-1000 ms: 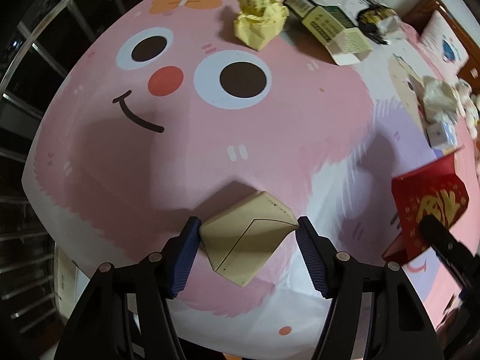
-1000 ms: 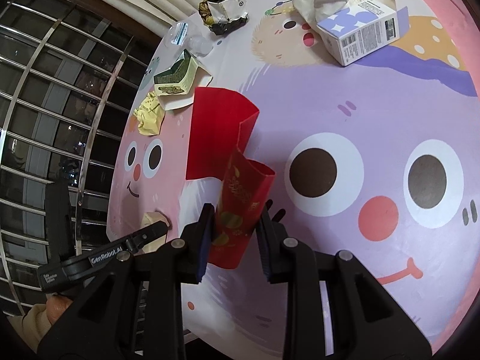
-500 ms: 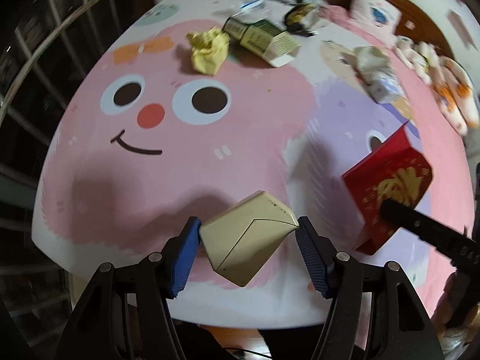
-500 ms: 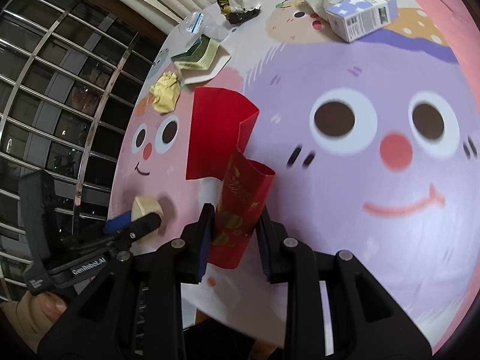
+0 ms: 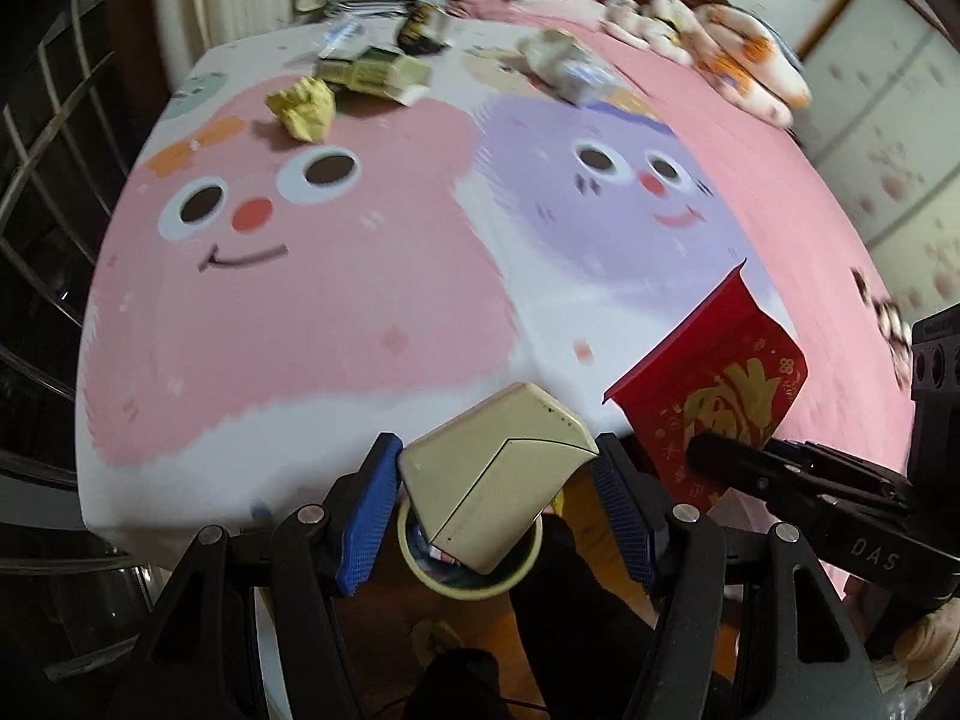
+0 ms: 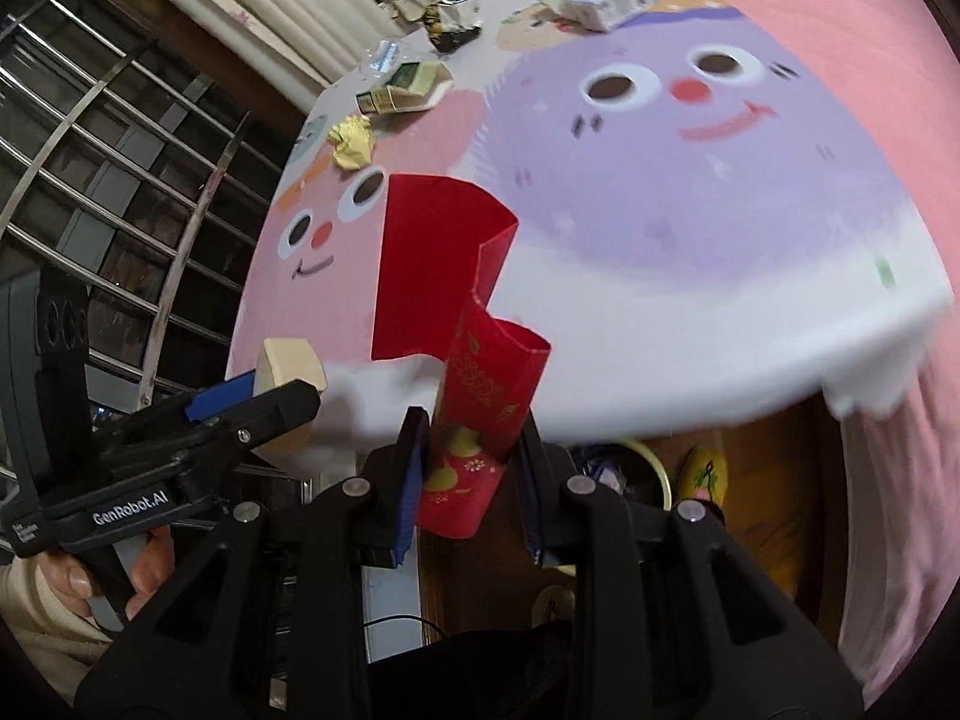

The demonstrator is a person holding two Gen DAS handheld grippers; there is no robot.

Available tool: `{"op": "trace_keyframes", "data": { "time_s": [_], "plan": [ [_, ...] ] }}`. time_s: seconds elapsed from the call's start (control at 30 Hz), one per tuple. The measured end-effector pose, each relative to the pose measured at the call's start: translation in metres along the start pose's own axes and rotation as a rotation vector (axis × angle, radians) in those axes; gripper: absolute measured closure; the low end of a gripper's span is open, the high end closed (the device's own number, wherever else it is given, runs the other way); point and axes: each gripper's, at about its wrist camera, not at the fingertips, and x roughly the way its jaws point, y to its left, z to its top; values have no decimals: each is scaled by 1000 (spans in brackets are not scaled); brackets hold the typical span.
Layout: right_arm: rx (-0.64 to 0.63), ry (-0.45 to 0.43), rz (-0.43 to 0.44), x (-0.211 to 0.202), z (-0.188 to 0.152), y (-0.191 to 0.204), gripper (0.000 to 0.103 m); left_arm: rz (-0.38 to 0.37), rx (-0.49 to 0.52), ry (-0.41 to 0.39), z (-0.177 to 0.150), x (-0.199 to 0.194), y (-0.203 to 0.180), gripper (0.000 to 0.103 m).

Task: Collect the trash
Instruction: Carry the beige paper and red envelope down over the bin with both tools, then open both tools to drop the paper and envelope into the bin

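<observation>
Bedside bin (image 5: 474, 585) below left gripper (image 5: 498, 480)'s beige box (image 5: 495, 483), contents seemingly wrappers

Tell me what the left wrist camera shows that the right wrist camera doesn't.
Only the left wrist view shows stuffed toys and a pale wardrobe. Only the right wrist view shows the person's hand holding the left gripper. Both show the beige cardboard box, the red paper envelope, the crumpled yellow paper and the round yellow-rimmed bin.
</observation>
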Motion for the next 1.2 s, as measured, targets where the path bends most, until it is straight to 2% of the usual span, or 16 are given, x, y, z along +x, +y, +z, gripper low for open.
{"op": "trace_keyframes", "data": {
  "time_s": [0.23, 0.4, 0.53, 0.7, 0.87, 1.07, 1.13, 1.2],
  "plan": [
    [85, 34, -47, -12, -74, -11, 78, -41, 57, 81, -55, 5, -14, 38],
    [152, 111, -83, 19, -121, -33, 78, -52, 93, 128, -96, 34, -25, 38],
    [214, 180, -119, 65, -157, -65, 78, -43, 105, 166, -125, 78, -21, 38],
    [264, 260, -151, 143, -195, -107, 78, -13, 110, 214, -153, 159, -4, 38],
    [261, 311, -180, 213, -215, -139, 78, 11, 103, 242, -173, 236, 17, 38],
    [263, 346, -175, 280, -220, -175, 74, 41, 94, 259, -181, 299, 42, 38],
    [270, 346, -164, 294, -221, -184, 71, 50, 85, 283, -183, 316, 49, 36],
    [273, 353, -156, 304, -220, -189, 62, 59, 76, 288, -183, 329, 53, 20]
  ]
}}
